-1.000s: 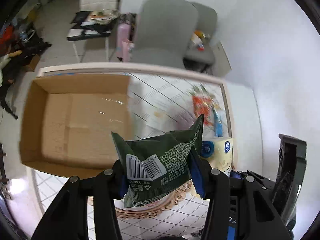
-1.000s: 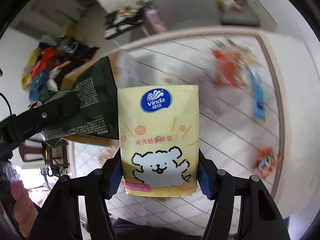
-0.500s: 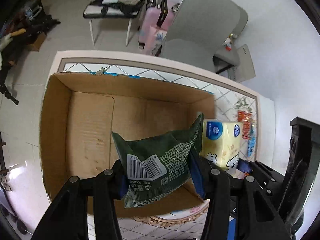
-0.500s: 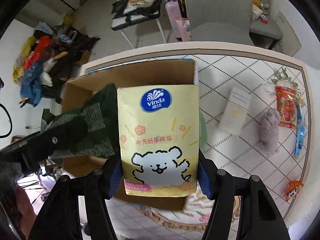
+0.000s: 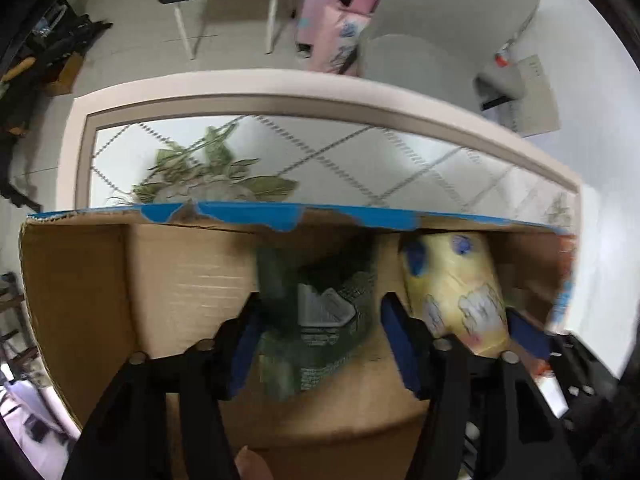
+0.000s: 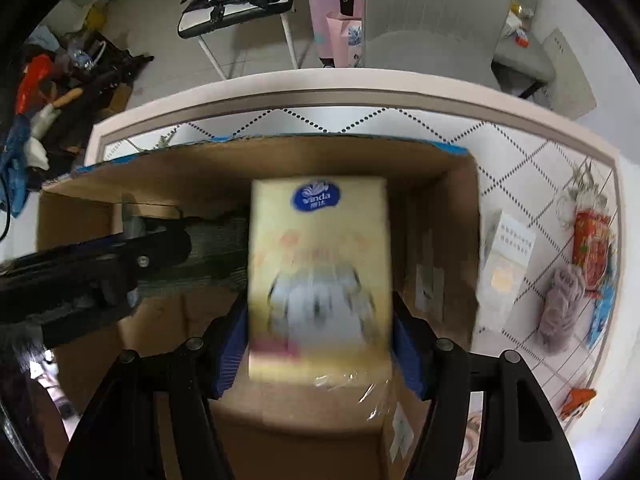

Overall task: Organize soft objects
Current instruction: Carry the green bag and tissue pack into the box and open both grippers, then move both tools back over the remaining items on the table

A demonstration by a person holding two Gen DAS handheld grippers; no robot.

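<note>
My left gripper point(image 5: 320, 320) is shut on a dark green snack bag point(image 5: 316, 320) and holds it low inside an open cardboard box point(image 5: 80, 280). My right gripper point(image 6: 320, 344) is shut on a yellow Vinda tissue pack point(image 6: 320, 272), also down inside the box point(image 6: 440, 240). The tissue pack point(image 5: 456, 292) shows to the right of the green bag in the left wrist view. The left gripper point(image 6: 100, 268) with the green bag point(image 6: 216, 248) shows at the left in the right wrist view. Both held items are motion-blurred.
The box stands on a tiled table with a beige rim point(image 6: 360, 92). To its right lie a white packet point(image 6: 506, 264), a grey fluffy item point(image 6: 560, 300), a red snack bag point(image 6: 592, 244) and a small orange item point(image 6: 576, 400). Grey chairs point(image 6: 432, 20) stand behind the table.
Both grippers have dropped down and forward into the box with their items. The box's far wall now rises above the held bag and tissue pack.
</note>
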